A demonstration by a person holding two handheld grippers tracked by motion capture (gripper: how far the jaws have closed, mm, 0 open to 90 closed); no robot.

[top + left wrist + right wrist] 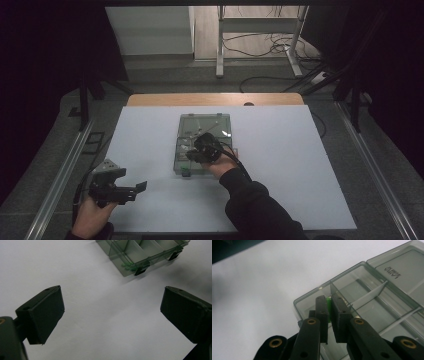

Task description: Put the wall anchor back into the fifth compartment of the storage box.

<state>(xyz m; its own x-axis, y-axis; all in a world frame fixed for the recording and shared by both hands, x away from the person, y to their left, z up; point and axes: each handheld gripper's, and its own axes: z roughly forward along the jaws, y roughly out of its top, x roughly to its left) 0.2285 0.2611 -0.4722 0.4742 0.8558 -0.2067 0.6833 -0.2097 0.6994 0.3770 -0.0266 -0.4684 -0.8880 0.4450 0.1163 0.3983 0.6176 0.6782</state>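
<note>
the bench [150,200] is covered with a pale sheet, and on it, near the middle, sits the clear compartment box [190,127], long axis running away from me, lid open. my right gripper [196,156] is over the box's near end, at its near left corner. my left gripper [137,189] rests well apart from the box, low at the left edge of the bench, pointing across towards it, its fingers [42,315] spread wide with nothing but bare sheet between them.

in the right gripper view the right fingers [322,312] are pinched narrow on a small green piece [328,308], which stands upright between the pads, its long side running along them. it hangs right above the corner compartment [312,303] of the box, just this side of a thin divider wall. through the box's wall in the left gripper view i can make out a few more green bits [127,265] lying in that same corner.

so the thing that matters: the compartment lies straight below the piece, the divider just beside it. i judge the next move is a short drop and release, keeping clear of that wall. the right hand is the one placed for it; the left is too far off to help.
</note>
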